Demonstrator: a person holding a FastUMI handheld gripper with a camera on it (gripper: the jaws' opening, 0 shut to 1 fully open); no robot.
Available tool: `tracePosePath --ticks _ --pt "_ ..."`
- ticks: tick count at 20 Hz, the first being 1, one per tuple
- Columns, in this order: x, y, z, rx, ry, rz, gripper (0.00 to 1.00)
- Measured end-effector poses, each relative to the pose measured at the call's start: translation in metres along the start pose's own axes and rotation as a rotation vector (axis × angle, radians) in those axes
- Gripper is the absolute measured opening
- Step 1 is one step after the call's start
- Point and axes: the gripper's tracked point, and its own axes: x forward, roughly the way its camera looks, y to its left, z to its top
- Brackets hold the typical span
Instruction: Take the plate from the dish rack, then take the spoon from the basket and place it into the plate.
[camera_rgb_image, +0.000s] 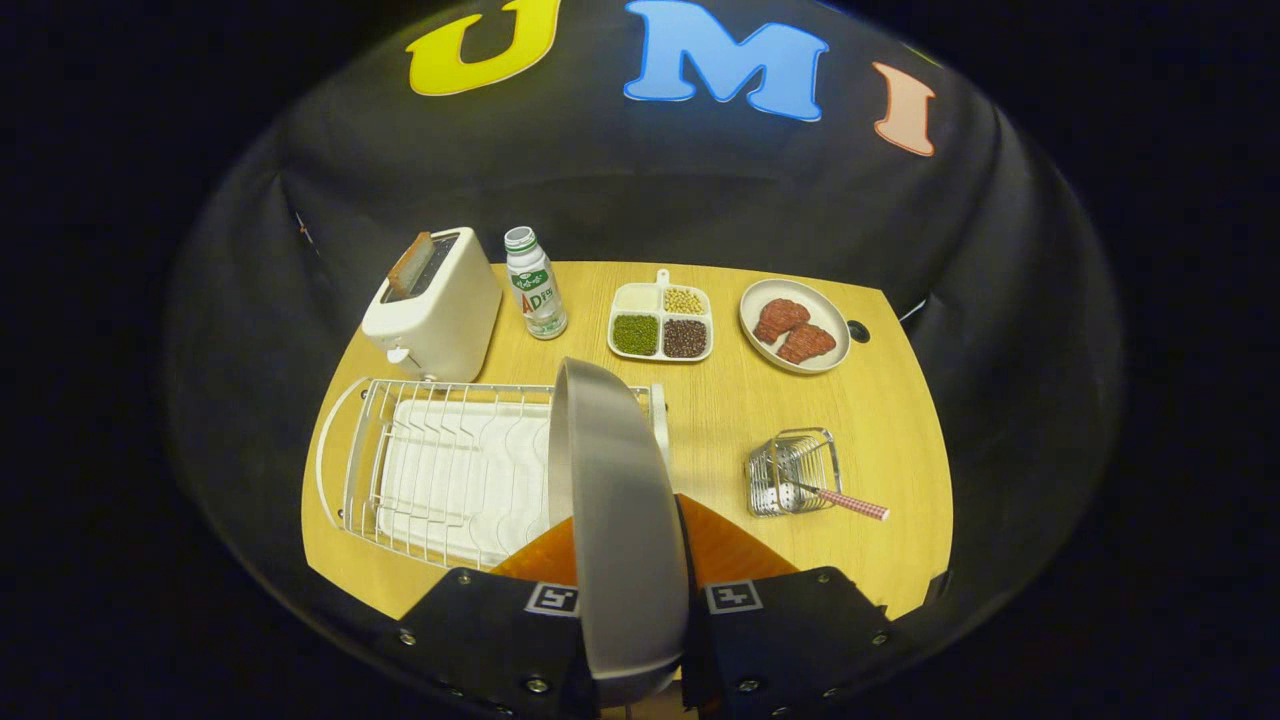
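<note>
The gripper was clamped on the plate, one orange finger on each face. The plate stood on edge between the fingers, rim up, held clear above the dish rack. Likely reason: the rack stores plates upright in its wire slots, so pinching the two faces was the only way to lift it out.

Plate orientation: its long axis ran from the fingers toward 12 o'clock, and its top edge reached over the rack's far right corner. Its flat faces pointed to 9 and 3 o'clock. It looked grey and matte, seen edge-on. Which face was the eating side could not be told.

The rack sat on the wooden table at about 10 o'clock from the fingers, with no other dishes visible on its white drip tray.

The spoon lay in the small wire basket at about 2 o'clock. Its checked handle stuck out over the rim toward 4 o'clock, and its bowl end was inside the wires. The handle overhang gave a free grab point.

Judgement: the first step was roughly done, but the plate still had to be laid flat before the spoon could go in.

Beyond, at 11 to 1 o'clock: toaster, bottle, divided tray of beans, dish with meat.
</note>
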Motion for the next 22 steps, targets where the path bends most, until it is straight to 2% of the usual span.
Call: tracePosePath --ticks 10,17,22 --pt "-0.040 -0.087 -0.079 0.051 0.044 0.019 0.29" --pt "-0.026 -0.113 -0.126 0.084 0.104 0.043 0.29" --pt "-0.009 -0.114 -0.146 0.099 0.111 0.086 0.29"
